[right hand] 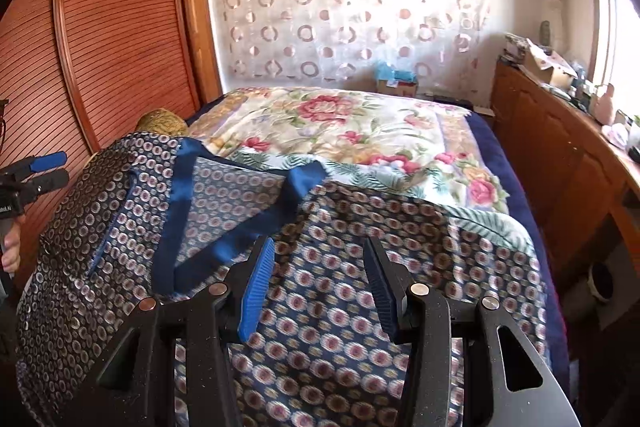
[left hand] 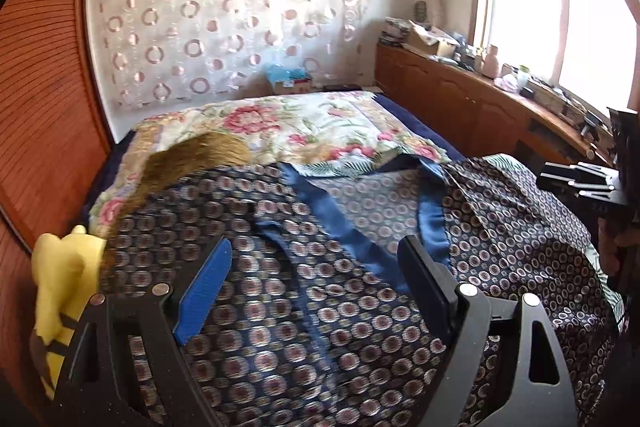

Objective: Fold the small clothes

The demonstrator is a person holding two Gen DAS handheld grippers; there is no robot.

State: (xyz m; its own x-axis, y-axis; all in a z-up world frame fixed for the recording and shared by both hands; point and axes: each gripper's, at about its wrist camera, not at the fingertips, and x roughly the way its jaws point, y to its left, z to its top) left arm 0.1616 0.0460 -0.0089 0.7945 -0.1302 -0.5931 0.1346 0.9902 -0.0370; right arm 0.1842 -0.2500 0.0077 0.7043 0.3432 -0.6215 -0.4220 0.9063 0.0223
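A dark blue garment with a ring pattern and plain blue trim point(left hand: 320, 267) lies spread on the bed, neck opening facing away; it also shows in the right wrist view point(right hand: 340, 287). My left gripper point(left hand: 316, 255) is open, hovering just over the garment's left half. My right gripper point(right hand: 318, 255) is open over the garment's right half, close to the cloth. The right gripper shows at the right edge of the left wrist view point(left hand: 576, 179). The left gripper shows at the left edge of the right wrist view point(right hand: 44, 171).
The bed carries a floral blanket point(right hand: 360, 131). A yellow plush toy point(left hand: 64, 291) and a brown furry cushion point(left hand: 192, 155) lie at the bed's left. A wooden slatted wardrobe point(right hand: 112, 39) stands left. A cluttered wooden cabinet point(left hand: 480, 99) runs under the window on the right.
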